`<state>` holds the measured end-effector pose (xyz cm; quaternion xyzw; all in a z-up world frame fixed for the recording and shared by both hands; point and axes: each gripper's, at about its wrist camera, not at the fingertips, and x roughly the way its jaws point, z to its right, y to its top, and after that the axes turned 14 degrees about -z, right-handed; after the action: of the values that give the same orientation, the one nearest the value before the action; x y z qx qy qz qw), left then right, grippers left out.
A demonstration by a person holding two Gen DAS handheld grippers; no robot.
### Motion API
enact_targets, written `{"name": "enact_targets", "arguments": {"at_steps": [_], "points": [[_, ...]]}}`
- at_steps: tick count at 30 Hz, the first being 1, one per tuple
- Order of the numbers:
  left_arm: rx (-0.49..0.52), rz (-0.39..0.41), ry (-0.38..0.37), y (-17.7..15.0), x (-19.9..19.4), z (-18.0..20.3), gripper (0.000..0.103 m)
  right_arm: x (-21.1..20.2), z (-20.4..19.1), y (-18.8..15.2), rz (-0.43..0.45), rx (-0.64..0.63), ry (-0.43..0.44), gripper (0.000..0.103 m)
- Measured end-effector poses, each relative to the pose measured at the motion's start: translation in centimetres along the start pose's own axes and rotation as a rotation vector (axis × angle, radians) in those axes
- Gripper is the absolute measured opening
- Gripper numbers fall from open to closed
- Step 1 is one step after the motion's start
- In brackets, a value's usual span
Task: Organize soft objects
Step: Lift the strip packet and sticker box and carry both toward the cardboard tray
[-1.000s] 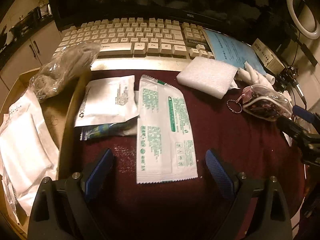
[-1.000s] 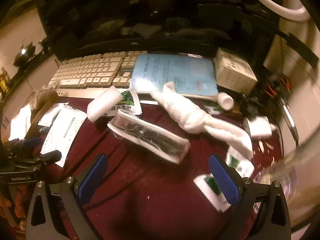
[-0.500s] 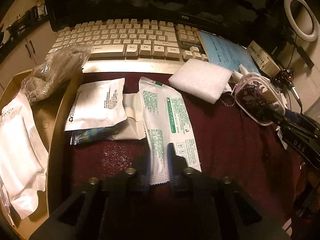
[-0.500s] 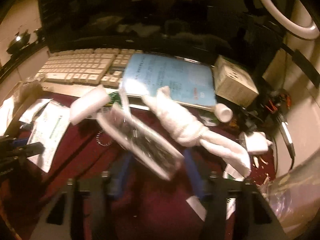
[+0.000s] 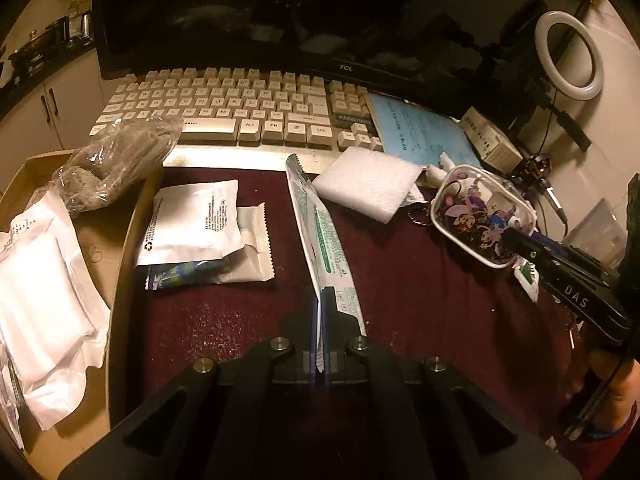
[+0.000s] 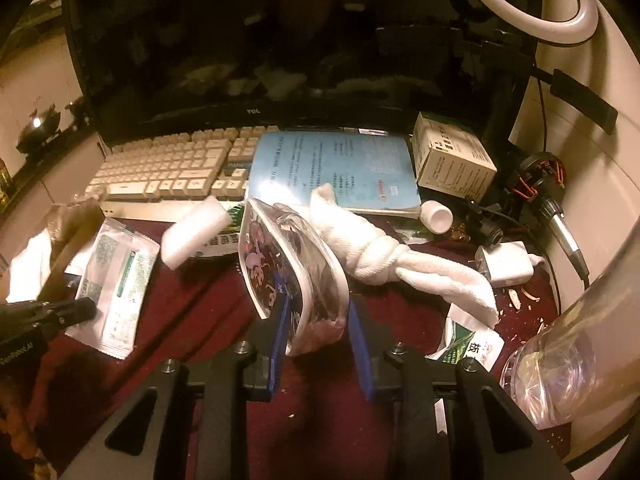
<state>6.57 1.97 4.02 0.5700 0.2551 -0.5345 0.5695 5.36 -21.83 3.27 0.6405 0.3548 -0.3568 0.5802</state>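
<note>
My left gripper [image 5: 319, 312] is shut on the near end of a long white and green wipes packet [image 5: 320, 232], which stands on edge off the dark red cloth [image 5: 224, 312]. The packet also shows in the right wrist view [image 6: 116, 280]. My right gripper [image 6: 320, 320] is shut on a clear cartoon-print pouch [image 6: 292, 272] and holds it tilted above the cloth. The pouch also shows in the left wrist view [image 5: 480, 220]. A knotted white towel [image 6: 384, 256], a white foam pad [image 5: 368, 184] and two white packets [image 5: 200, 236] lie on the cloth.
A cardboard tray [image 5: 100, 240] at the left holds white pouches [image 5: 44, 304] and a crumpled clear bag [image 5: 116, 160]. A keyboard [image 5: 224, 112], monitor, blue booklet [image 6: 336, 172], small box [image 6: 452, 160], charger [image 6: 508, 264] and ring light [image 5: 568, 56] stand behind. A clear container [image 6: 580, 360] is at right.
Both grippers went from open to shut. The left closed on the wipes packet and tipped it on edge. The right closed on the cartoon pouch and lifted it.
</note>
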Motion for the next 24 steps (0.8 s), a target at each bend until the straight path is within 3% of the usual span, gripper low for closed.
{"name": "enact_targets", "arguments": {"at_steps": [15,24], "points": [[0.003,0.054,-0.043,-1.5,-3.7,-0.1,0.002,-4.6,-0.6,-2.4,0.103,0.036,0.086,0.03],[0.031,0.084,-0.026,-2.5,-5.2,0.4,0.002,-5.7,-1.9,-3.3,0.128,0.035,0.141,0.03]]}}
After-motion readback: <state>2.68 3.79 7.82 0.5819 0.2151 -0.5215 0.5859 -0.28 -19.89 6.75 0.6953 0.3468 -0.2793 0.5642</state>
